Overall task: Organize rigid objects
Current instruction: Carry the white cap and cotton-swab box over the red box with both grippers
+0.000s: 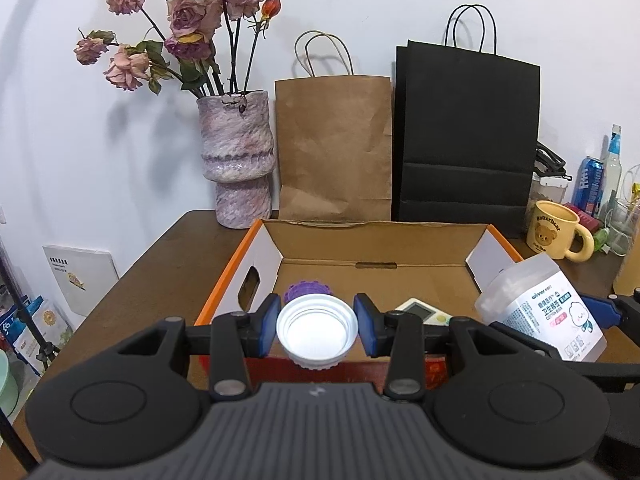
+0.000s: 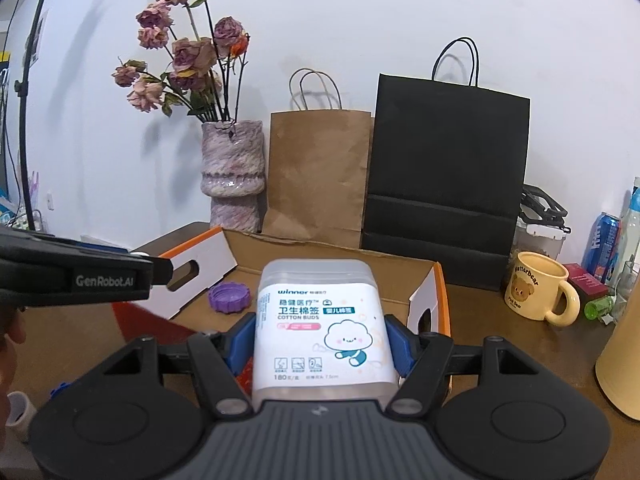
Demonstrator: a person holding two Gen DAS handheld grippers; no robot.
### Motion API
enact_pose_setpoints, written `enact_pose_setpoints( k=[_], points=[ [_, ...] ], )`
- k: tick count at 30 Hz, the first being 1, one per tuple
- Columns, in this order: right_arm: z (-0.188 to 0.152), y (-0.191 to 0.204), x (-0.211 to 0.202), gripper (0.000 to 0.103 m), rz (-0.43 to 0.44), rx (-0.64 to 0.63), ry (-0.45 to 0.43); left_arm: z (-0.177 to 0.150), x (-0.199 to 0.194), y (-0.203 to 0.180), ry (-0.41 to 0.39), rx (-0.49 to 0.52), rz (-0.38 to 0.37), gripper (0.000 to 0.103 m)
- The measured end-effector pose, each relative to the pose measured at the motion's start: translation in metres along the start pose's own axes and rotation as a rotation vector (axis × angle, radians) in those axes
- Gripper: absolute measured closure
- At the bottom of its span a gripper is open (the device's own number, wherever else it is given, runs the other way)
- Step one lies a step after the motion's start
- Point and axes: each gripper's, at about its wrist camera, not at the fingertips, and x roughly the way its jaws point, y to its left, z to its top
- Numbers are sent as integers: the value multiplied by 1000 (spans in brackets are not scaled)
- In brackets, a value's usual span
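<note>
Partly hidden behind the left gripper: open cardboard box with orange outer edges, near wall cut off by the black gripper body. Blue pads pressed on a white ribbed plastic lid, hollow side toward the camera, jaws narrowly apart, lid held above the box's front edge. Just behind the lid, only a sliver of a purple ribbed cap on the box floor; seen whole from the right wrist. Beside it, a white device with a small screen, lower part covered by a gripper link, kind not clear.

Right gripper clamped at middling width on a translucent plastic tub of cotton buds with a white printed label, both blue pads flat against its sides, tub held above the box's near right part. Tub bottom lost behind the gripper body; contents hazy through the plastic. Small print on the label too fine to read.

At the back, against the wall: mottled pink-purple ceramic vase of dried roses, brown paper bag, black paper bag. To the right, a yellow bear mug on the dark wooden table; further items at the right edge warped and cut off.
</note>
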Motion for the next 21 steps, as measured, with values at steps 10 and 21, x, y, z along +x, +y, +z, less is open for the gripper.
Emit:
enact_pose_setpoints(
  k=[10,21],
  points=[
    [12,-3,30,37,-15,-1,-8,12,26,1,-5,-31,7,62],
    [20,-9,61,37,-17,-2,7,28,57,6,-10,-51,31,62]
  ],
)
